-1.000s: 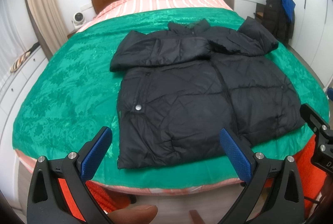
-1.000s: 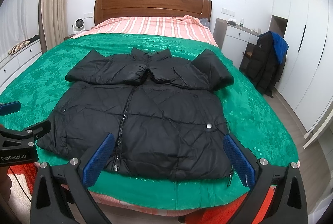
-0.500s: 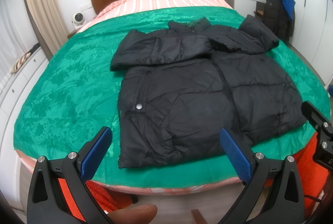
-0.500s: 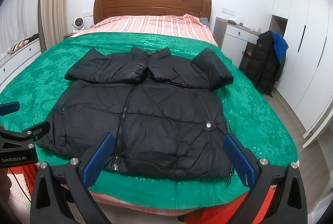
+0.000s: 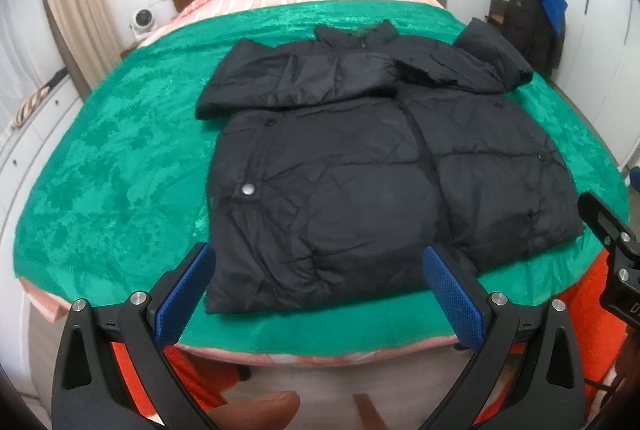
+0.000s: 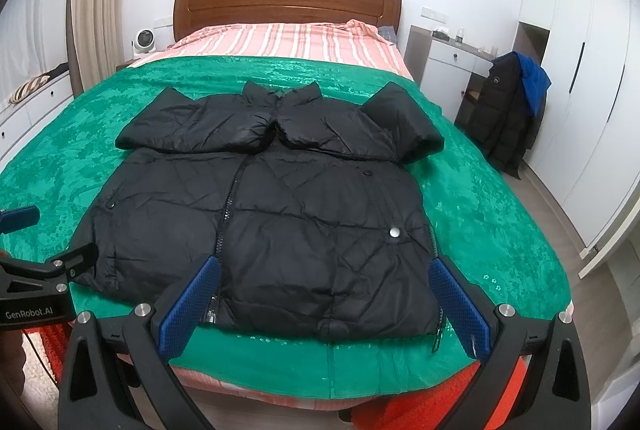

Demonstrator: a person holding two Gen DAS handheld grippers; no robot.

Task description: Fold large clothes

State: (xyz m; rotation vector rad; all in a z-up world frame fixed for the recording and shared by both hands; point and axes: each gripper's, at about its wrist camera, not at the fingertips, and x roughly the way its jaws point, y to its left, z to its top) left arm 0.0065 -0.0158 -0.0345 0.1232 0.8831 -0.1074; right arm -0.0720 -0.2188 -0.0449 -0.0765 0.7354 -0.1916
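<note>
Jacket: a black puffer jacket (image 6: 276,214) lies front-up and zipped on the green bedspread (image 6: 472,214), collar toward the wooden headboard (image 6: 286,4), hem near the foot edge of the bed. Both sleeves are folded across the chest.
Left tool: the left tool (image 5: 316,284) hangs released above the foot of the bed, its blue pads (image 5: 182,292) spread wide over the jacket's hem corner, touching nothing.
Right tool: the right tool (image 6: 322,304) is likewise released, jaws wide apart over the other half of the hem, clear of the fabric.
Bedding: a pink striped sheet (image 6: 288,44) shows beyond the bedspread.
Surroundings: a small white fan (image 6: 143,40) beside the headboard; a white dresser (image 6: 448,68) on the far side; a dark coat with a blue hood (image 6: 510,110) hangs near white wardrobe doors (image 6: 580,78).
In the way: nothing lies on the jacket; orange fabric (image 5: 596,314) sits below the bed's foot edge.
</note>
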